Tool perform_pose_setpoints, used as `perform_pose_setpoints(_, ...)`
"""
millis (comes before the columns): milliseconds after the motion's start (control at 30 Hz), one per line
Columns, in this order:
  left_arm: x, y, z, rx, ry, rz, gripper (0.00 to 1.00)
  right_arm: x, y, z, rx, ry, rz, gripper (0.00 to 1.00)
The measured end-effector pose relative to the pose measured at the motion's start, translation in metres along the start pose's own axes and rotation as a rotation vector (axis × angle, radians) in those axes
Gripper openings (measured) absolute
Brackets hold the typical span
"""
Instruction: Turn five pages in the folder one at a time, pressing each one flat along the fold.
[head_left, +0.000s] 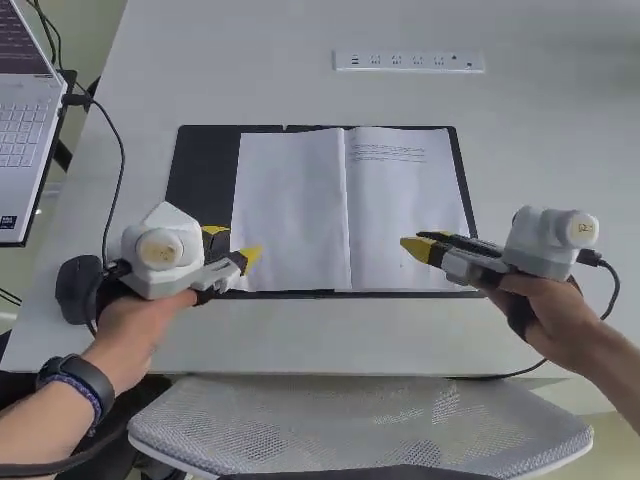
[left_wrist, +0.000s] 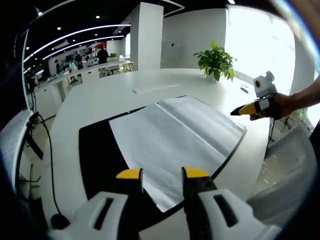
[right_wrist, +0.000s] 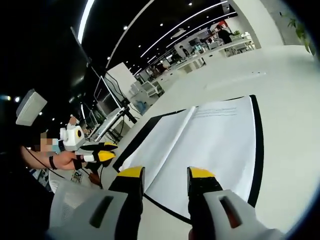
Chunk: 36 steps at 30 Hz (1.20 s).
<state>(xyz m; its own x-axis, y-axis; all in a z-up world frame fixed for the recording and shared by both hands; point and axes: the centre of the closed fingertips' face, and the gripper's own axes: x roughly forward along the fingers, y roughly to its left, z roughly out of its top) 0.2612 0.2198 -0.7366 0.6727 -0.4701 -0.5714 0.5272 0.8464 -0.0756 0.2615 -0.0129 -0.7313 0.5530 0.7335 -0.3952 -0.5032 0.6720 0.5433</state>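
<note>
Holding right gripper (head_left: 410, 245) and left gripper (head_left: 245, 257) jaws apart, empty: nip just one page (head_left: 405, 205) ahead of the right tips, carry across, press flat along the fold (head_left: 346, 210).

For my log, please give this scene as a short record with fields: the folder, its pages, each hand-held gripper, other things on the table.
folder: black, open flat on the white table
pages: left page looks blank; right page has printed lines at its top
left hand-held gripper: open, holds nothing, at the near left corner of the pages
right hand-held gripper: open, holds nothing, over the near part of the right page
contact with paper: cannot tell
other things: power strip, laptop
</note>
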Motion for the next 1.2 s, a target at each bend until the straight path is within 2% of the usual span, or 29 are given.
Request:
perform_pose_setpoints(100,-0.009,0.002,0.002,-0.002,-0.003,0.009,0.32,-0.016,-0.01,0.008,0.021,-0.052,-0.03,0.32)
perform_pose_setpoints(300,-0.024,0.003,0.008,0.014,-0.013,0.016,0.36,-0.045,-0.016,0.012,0.0,-0.084,-0.084,0.34)
perform_pose_setpoints(467,-0.037,0.002,0.015,0.027,-0.024,0.015,0.4,-0.063,-0.019,0.009,-0.079,-0.047,-0.132,0.41)
perform_pose_setpoints(567,-0.044,0.003,0.018,0.031,-0.031,0.019,0.43,-0.073,-0.016,0.009,-0.12,-0.026,-0.144,0.43)
perform_pose_setpoints(700,-0.053,0.006,0.02,0.029,-0.038,0.036,0.46,-0.086,-0.018,0.012,-0.153,-0.023,-0.172,0.47)
perform_pose_setpoints(900,-0.065,0.003,0.02,0.033,-0.042,0.047,0.48,-0.1,-0.02,0.01,-0.149,-0.041,-0.199,0.49)
perform_pose_setpoints(1000,-0.071,0.003,0.019,0.012,-0.043,0.057,0.51,-0.108,-0.02,0.005,-0.136,-0.05,-0.214,0.49)
perform_pose_setpoints(1200,-0.077,0.003,0.009,-0.019,-0.03,0.075,0.53,-0.116,-0.019,-0.007,-0.117,-0.051,-0.235,0.5)
